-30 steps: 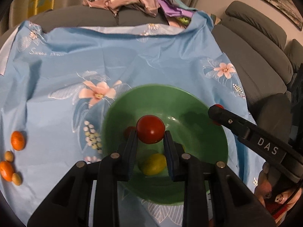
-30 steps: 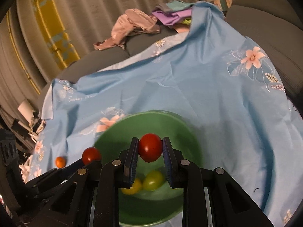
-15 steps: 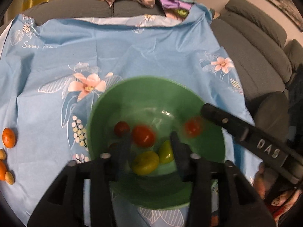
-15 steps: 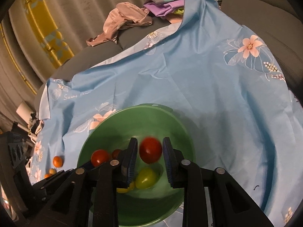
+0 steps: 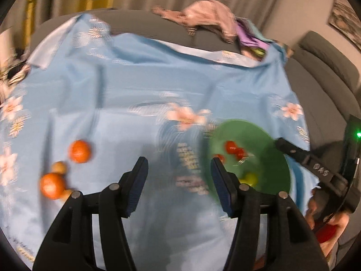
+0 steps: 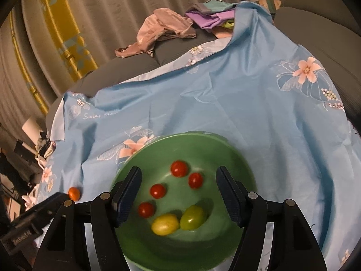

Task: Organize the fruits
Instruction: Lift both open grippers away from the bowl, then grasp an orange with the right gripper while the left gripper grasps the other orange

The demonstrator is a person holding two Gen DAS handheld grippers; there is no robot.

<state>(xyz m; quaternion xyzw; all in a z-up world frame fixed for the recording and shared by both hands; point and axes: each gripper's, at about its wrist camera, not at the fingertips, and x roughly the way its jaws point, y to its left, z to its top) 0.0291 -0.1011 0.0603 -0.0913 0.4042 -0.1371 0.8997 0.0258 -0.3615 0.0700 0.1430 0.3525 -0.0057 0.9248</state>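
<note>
Blur smeared the left tongs' [image 5: 178, 176] view; both tongs had just been opening, empty, right tongs [image 6: 178, 192] above the green plastic bowl [image 6: 203, 142].

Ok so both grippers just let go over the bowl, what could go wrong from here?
1. The left gripper, fingers just opening and empty, is swinging toward the oranges; on the wrinkled cloth a nudge could roll them away.
2. The right gripper, also open, hangs over the bowl; dipping could knock the tomatoes or tip it.
</note>
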